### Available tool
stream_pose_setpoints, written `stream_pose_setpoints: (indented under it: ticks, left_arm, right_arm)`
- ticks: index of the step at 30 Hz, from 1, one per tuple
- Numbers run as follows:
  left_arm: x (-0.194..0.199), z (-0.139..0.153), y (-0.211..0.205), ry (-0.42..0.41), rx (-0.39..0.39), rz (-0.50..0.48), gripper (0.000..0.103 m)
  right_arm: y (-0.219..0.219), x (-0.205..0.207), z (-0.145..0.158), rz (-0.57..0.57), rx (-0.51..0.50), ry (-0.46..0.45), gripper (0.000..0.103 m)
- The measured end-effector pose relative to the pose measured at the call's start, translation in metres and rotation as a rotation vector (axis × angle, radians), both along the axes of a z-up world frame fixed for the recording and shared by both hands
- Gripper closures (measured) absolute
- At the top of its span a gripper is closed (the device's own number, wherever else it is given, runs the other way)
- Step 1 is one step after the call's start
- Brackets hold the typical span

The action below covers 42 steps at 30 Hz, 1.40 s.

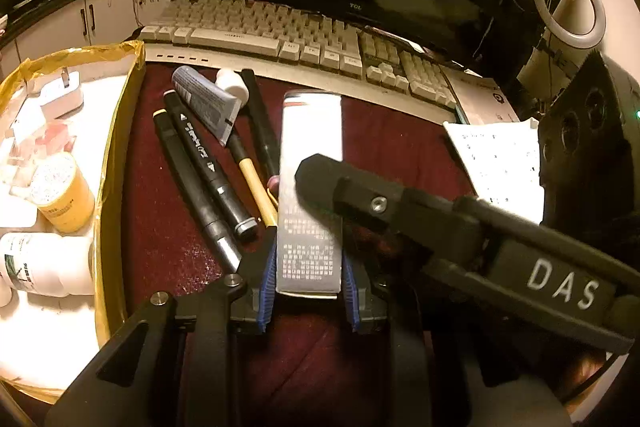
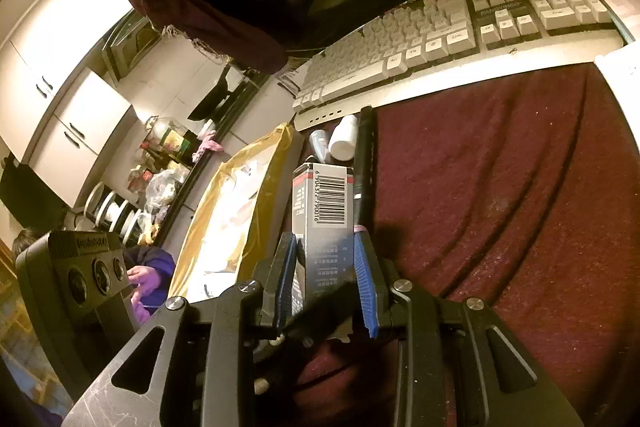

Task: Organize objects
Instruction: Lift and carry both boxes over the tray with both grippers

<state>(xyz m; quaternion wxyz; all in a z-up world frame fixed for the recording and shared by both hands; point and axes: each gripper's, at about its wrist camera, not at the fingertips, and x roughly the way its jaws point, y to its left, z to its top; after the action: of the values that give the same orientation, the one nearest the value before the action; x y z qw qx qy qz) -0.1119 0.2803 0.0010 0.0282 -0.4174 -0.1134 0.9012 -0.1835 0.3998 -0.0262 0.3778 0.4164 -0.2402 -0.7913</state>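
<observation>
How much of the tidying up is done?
Partly done. The gold-edged tray already holds a yellow-labelled jar, a white bottle and a charger plug. In hand: both the left gripper and the right gripper have their jaws around the grey carton. Left on the maroon cloth: the markers, a grey tube and a pen.

Center of the left wrist frame: carton (image 1: 311,163) lengthwise on the cloth (image 1: 168,227), near end between left gripper (image 1: 308,297) pads. Left of carton: markers (image 1: 208,163), tube (image 1: 208,103) lying across them, a pen (image 1: 260,125) alongside. Far left: tray (image 1: 116,131) holding bottles (image 1: 60,191). Upper frame, behind everything: keyboard (image 1: 280,35). Right: paper sheet (image 1: 500,155); right gripper (image 1: 320,175) reaching over carton from the right.
</observation>
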Motion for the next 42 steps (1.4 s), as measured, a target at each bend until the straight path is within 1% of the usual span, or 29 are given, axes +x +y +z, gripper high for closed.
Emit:
stream_pose_setpoints:
  ticks: [3,6,9,17,24,37,42]
  left_arm:
    - [0.000,-0.002,-0.003,-0.011,0.020,0.006,0.075]
    - [-0.001,-0.002,-0.004,-0.016,0.015,0.006,0.075]
    - [-0.001,-0.002,-0.005,-0.019,0.026,0.010,0.077]
    - [0.006,0.006,0.003,0.023,-0.045,0.009,0.079]
    - [0.007,0.007,0.000,0.023,-0.034,0.012,0.079]
    - [0.011,0.008,-0.001,0.025,-0.043,0.016,0.079]
    - [0.013,0.010,-0.001,0.031,-0.048,0.018,0.079]
  right_arm:
    - [0.001,0.001,0.001,-0.005,-0.002,0.005,0.077]
    - [0.000,0.001,0.001,-0.004,0.002,0.007,0.077]
    - [-0.001,0.002,0.002,-0.003,0.002,0.019,0.077]
    - [-0.001,0.007,0.005,0.000,-0.012,0.056,0.077]
    - [-0.002,0.008,0.007,0.010,-0.022,0.064,0.077]
    - [-0.005,0.010,0.008,0.026,-0.026,0.067,0.077]
    - [-0.006,0.012,0.010,0.035,-0.029,0.080,0.077]
